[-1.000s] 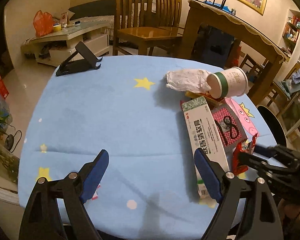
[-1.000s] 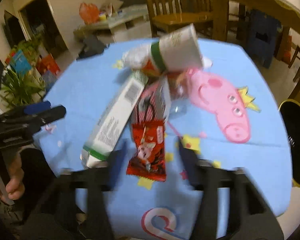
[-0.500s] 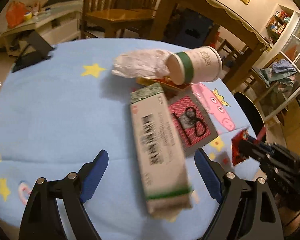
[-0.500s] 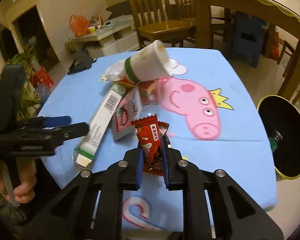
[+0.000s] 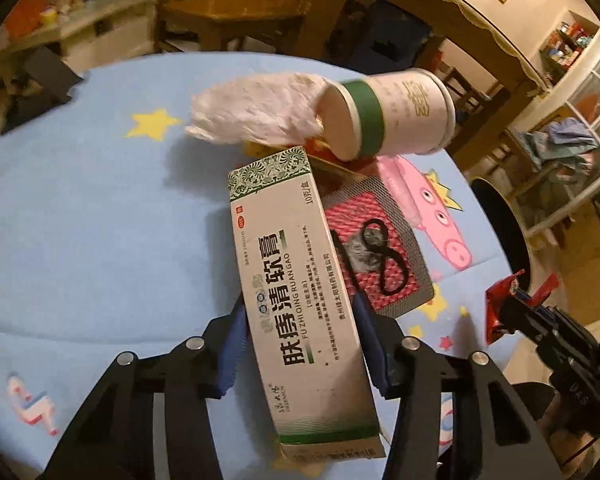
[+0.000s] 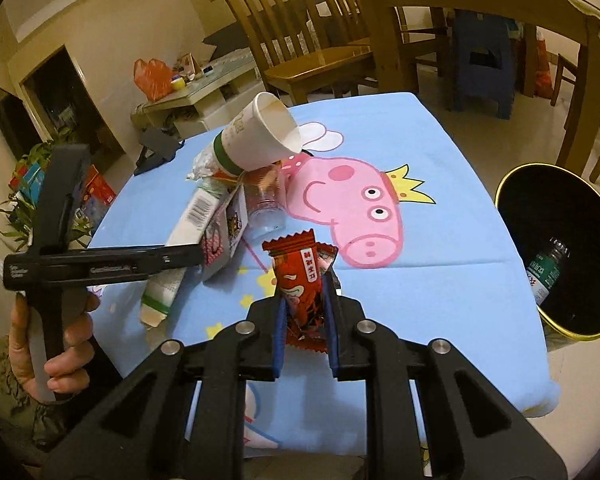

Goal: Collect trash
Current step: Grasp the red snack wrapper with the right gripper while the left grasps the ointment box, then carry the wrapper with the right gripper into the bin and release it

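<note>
My left gripper (image 5: 298, 320) is shut on a long white-and-green ointment box (image 5: 296, 280) that lies on the blue tablecloth. Beyond it lie a red patterned packet (image 5: 380, 256), a crumpled white tissue (image 5: 256, 110) and a tipped paper cup (image 5: 392, 116) with a green band. My right gripper (image 6: 305, 300) is shut on a red snack wrapper (image 6: 300, 280) and holds it above the table's front part. The wrapper also shows at the right edge of the left wrist view (image 5: 500, 300). A clear plastic cup (image 6: 266, 204) lies by the paper cup (image 6: 260, 136).
A black bin with a gold rim (image 6: 560, 248) stands on the floor right of the table, with a green-labelled bottle (image 6: 544, 272) inside. A black phone stand (image 6: 156, 148) sits at the table's far left corner. Wooden chairs (image 6: 300, 40) and a dining table stand behind.
My left gripper moved forward and closed on the ointment box. My right gripper, shut on the red wrapper, lifted it and drew back a little.
</note>
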The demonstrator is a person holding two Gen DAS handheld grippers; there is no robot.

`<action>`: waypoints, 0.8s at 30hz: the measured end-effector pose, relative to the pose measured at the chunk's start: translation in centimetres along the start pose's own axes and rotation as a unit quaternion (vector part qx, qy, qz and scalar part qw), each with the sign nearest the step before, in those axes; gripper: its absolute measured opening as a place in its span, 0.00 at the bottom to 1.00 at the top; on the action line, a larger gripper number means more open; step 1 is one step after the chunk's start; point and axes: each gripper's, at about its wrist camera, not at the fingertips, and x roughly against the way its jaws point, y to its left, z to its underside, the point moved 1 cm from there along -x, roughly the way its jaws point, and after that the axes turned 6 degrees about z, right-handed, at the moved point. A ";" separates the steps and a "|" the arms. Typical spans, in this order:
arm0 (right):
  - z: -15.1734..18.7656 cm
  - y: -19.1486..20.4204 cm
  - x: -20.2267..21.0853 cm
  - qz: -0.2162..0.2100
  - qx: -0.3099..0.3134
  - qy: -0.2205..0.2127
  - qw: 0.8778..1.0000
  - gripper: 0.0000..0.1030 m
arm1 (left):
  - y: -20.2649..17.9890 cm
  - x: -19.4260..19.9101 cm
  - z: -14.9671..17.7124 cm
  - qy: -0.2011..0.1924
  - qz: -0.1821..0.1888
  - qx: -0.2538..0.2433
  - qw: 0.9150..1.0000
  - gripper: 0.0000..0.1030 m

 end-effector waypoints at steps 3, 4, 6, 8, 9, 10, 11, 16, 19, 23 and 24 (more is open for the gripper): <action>-0.1 -0.5 0.1 -0.002 -0.005 -0.004 1.000 0.16 | -0.2 2.3 0.3 -0.037 -0.060 -0.017 0.997 0.47; -0.2 -0.7 0.1 -0.003 -0.007 -0.005 1.000 0.16 | -0.2 2.9 0.4 -0.047 -0.076 -0.022 0.996 0.47; -0.5 -0.9 0.5 -0.006 -0.010 -0.012 1.000 0.16 | -0.8 4.3 0.4 -0.069 -0.114 -0.035 0.990 0.48; -0.7 -0.9 0.9 -0.007 -0.010 -0.020 1.000 0.16 | -1.6 5.1 0.2 -0.084 -0.139 -0.047 0.986 0.48; -0.7 -0.9 1.0 -0.008 -0.011 -0.022 1.000 0.16 | -2.0 5.3 0.1 -0.088 -0.147 -0.053 0.984 0.48; -0.8 -0.9 1.1 -0.008 -0.011 -0.024 1.000 0.16 | -2.7 5.6 0.0 -0.095 -0.156 -0.061 0.981 0.48; -0.7 -1.0 1.1 -0.008 -0.010 -0.024 1.000 0.16 | -3.4 5.7 -0.1 -0.098 -0.161 -0.068 0.980 0.48; 0.0 -2.7 0.5 0.005 -0.028 -0.011 1.000 0.16 | -7.1 5.3 -0.3 -0.105 -0.164 -0.108 0.975 0.48; -0.5 -4.5 1.3 0.021 -0.041 -0.023 0.999 0.16 | -9.3 4.6 -0.1 -0.105 -0.160 -0.132 0.973 0.48; -2.3 -7.8 3.9 0.043 -0.067 -0.060 0.995 0.16 | -12.0 3.6 -0.1 -0.103 -0.151 -0.159 0.970 0.48; -2.6 -8.6 4.6 0.049 -0.073 -0.070 0.994 0.16 | -12.5 3.4 -0.1 -0.102 -0.149 -0.164 0.970 0.48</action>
